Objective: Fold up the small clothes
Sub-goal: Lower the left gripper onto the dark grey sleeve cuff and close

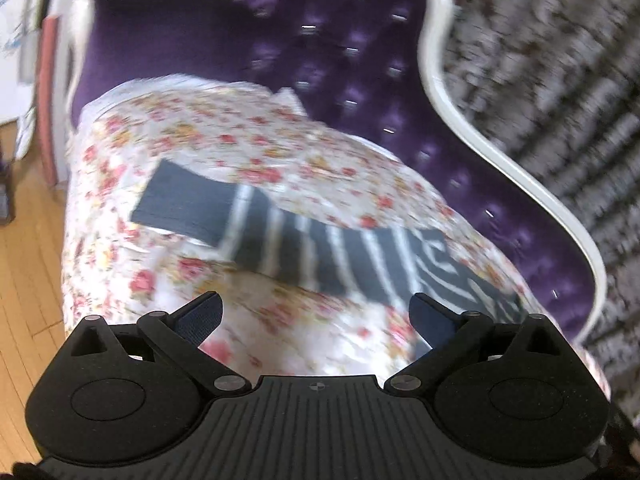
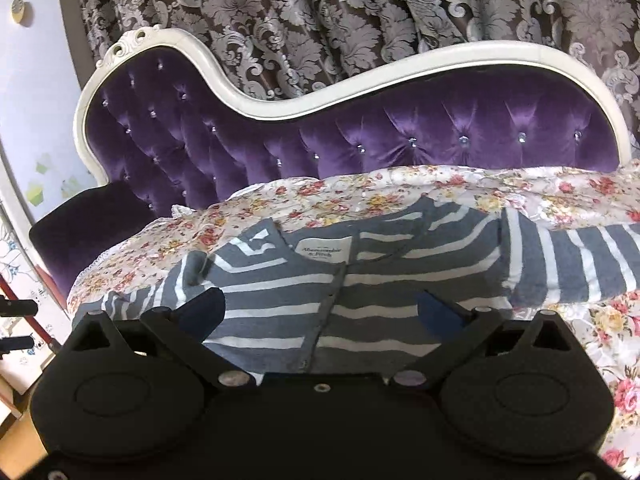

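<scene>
You've got a floral bedspread (image 2: 440,188) over the seat of the purple tufted chaise (image 2: 400,140). White carved frame (image 2: 280,102) runs along the chaise's top edge. Grey damask curtain (image 2: 320,12) hangs behind the chaise. Dark purple bolster (image 2: 92,216) sits at the chaise's left end, pale wall (image 2: 36,100) past it. Wood floor (image 1: 28,280) lies below the chaise's front side in your blurred left view.

Floral cover (image 2: 520,188) lies open around the striped top (image 2: 280,280); purple tufted backrest (image 2: 360,140) blocks the far side.
</scene>
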Tool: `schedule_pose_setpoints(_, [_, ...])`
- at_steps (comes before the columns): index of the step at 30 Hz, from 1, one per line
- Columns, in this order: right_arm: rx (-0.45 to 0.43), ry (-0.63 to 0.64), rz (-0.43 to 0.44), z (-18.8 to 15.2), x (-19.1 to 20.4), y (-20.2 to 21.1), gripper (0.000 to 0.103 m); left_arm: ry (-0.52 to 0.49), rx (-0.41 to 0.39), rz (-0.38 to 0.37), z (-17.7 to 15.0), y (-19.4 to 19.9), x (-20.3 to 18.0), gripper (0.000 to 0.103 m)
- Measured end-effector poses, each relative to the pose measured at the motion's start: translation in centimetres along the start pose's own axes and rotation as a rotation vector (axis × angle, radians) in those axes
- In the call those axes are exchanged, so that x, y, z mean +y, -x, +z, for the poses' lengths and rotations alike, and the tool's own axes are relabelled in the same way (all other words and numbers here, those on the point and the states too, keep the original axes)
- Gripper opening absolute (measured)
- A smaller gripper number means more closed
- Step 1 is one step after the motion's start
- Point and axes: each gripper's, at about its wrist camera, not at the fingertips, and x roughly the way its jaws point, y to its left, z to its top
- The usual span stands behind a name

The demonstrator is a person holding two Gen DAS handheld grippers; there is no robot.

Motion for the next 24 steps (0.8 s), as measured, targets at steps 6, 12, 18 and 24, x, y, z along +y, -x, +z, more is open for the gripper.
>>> schedule_pose_setpoints(6, [-0.008,-0.027,-0.004,0.3,-0.7,-0.3,0.094,0.134,0.017,0.026,1.9,-3.8,5.1,0.083])
schedule_pose_setpoints(12, [0.002,-0.035,0.002,0.4,-0.7,-0.8,0.094,0.161,-0.012,0.063,2.8,-6.5,7.0,0.077])
schedule_pose_setpoints(18, [0.019,-0.038,0.010,0.2,-0.7,-1.3,0.094,0.209,-0.028,0.103,3.5,-8.5,8.3,0.077])
schedule_pose_setpoints(24, [0.036,-0.025,0.021,-0.2,-0.3,-1.7,0.094,0.255,-0.042,0.105,3.4,-9.5,9.3,0.077])
